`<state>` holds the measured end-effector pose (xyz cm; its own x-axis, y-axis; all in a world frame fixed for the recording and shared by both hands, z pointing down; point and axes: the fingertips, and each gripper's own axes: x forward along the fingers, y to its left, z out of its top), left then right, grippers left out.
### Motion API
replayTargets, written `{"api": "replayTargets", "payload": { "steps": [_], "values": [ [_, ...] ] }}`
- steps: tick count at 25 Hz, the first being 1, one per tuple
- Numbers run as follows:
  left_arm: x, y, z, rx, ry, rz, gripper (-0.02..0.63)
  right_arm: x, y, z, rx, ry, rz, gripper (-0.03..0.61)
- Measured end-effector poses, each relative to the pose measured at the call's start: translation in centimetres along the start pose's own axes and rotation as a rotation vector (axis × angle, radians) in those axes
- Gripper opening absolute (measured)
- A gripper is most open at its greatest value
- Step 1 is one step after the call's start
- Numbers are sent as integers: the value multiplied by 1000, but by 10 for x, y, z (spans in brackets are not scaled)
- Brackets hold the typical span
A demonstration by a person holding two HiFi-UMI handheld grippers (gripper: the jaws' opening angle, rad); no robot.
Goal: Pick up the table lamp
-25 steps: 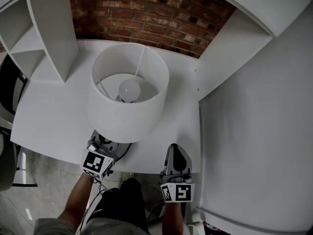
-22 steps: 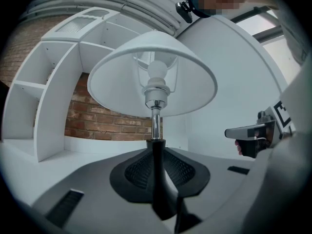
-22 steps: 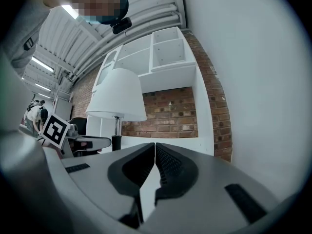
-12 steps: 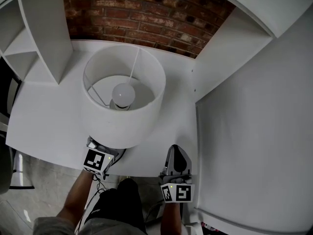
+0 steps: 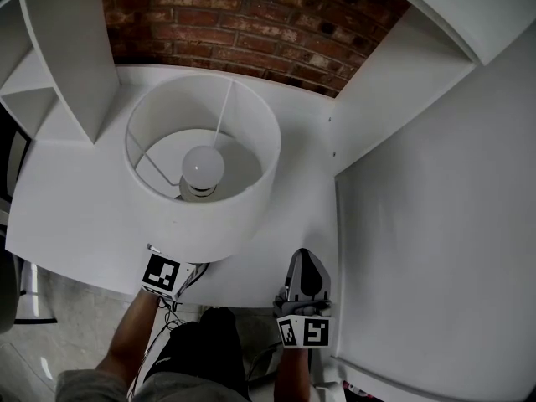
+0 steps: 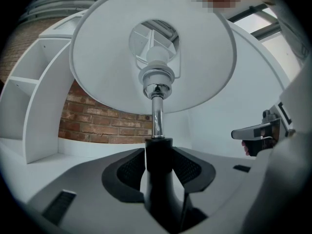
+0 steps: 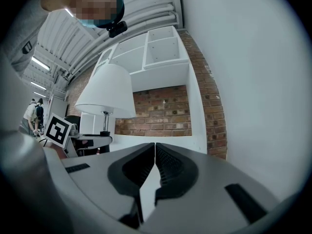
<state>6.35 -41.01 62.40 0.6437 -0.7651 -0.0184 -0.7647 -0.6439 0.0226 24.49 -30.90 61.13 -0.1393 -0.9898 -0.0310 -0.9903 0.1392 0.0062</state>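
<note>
The table lamp stands on the white table [image 5: 75, 208]. Its white drum shade [image 5: 201, 216] and bulb [image 5: 203, 166] show from above in the head view. In the left gripper view the shade [image 6: 112, 57] hangs overhead on a chrome stem [image 6: 157, 116] with a black lower part [image 6: 158, 179]. My left gripper [image 6: 159, 152] is open with that black part between its jaws, and a thin gap shows on the right side. In the head view only its marker cube [image 5: 163, 275] sticks out from under the shade. My right gripper [image 5: 303, 256] is shut and empty at the table's front edge, right of the lamp [image 7: 107, 91].
White shelf units [image 5: 67, 57] stand at the back left of the table, with a brick wall [image 5: 251, 15] behind. A tall white panel [image 5: 435, 224] closes the right side. The person's arm and dark trousers are below the table edge.
My left gripper has slid farther in under the shade, so less of it shows. The whole view has drifted, moving the lamp left in the picture. My right gripper stays about where it was.
</note>
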Motion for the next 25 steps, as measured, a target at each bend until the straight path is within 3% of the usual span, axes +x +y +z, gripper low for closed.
{"api": "replayTargets", "payload": {
  "steps": [3, 6, 8, 13, 19, 25],
  "values": [
    [3, 0, -5, 45, 6, -14, 158, 2, -4, -5, 3, 6, -3, 23],
    [1, 0, -20, 199, 107, -57, 158, 3, -6, -7, 2, 8, -3, 23],
    [-1, 0, -25, 213, 147, -64, 156, 3, -7, -6, 0, 6, -6, 23],
    [-1, 0, -27, 189, 145, -76, 152, 2, -9, -9, 5, 8, -8, 23],
    [5, 1, -4, 10, -29, -31, 149, 1, -9, -9, 6, 1, -4, 23],
    [-4, -2, -2, 25, 11, -41, 149, 0, -1, -1, 7, -15, 14, 23]
  ]
}}
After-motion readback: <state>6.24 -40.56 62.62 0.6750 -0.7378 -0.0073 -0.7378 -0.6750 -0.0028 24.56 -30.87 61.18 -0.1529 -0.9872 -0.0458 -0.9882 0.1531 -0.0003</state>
